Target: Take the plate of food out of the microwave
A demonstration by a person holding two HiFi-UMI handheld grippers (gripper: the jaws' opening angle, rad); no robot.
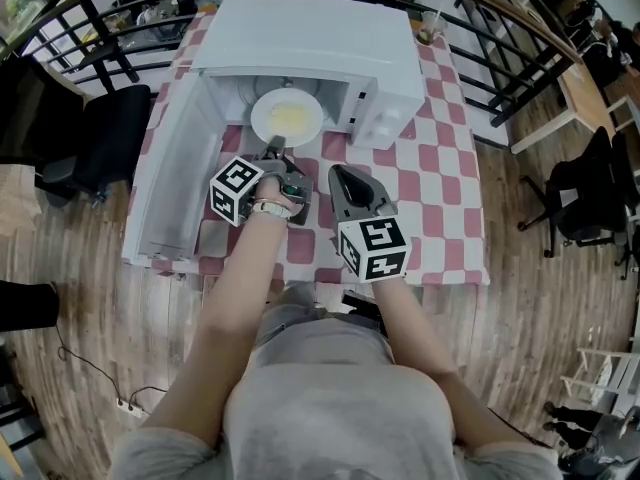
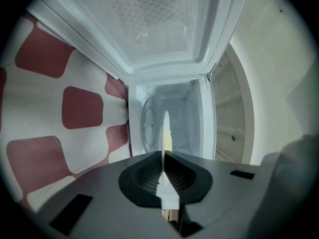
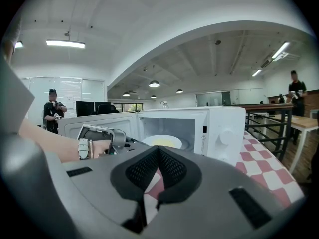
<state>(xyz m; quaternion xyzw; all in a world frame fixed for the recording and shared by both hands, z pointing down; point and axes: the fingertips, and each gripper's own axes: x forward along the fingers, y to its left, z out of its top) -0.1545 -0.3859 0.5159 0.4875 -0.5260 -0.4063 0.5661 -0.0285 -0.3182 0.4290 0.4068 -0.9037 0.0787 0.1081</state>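
Checkered worktop point(image 1: 440, 168) holds the open microwave point(image 1: 330, 38); plate of food point(image 1: 287, 116) sits in its mouth, twelve o'clock from the left tool point(image 1: 275, 148) pinching its rim; right tool point(image 1: 345, 178) pressed together, empty.

Bright, even light falls from long white ceiling strip lamps point(image 3: 65, 44). Edges bow in every view. Both gripper views have black corners.
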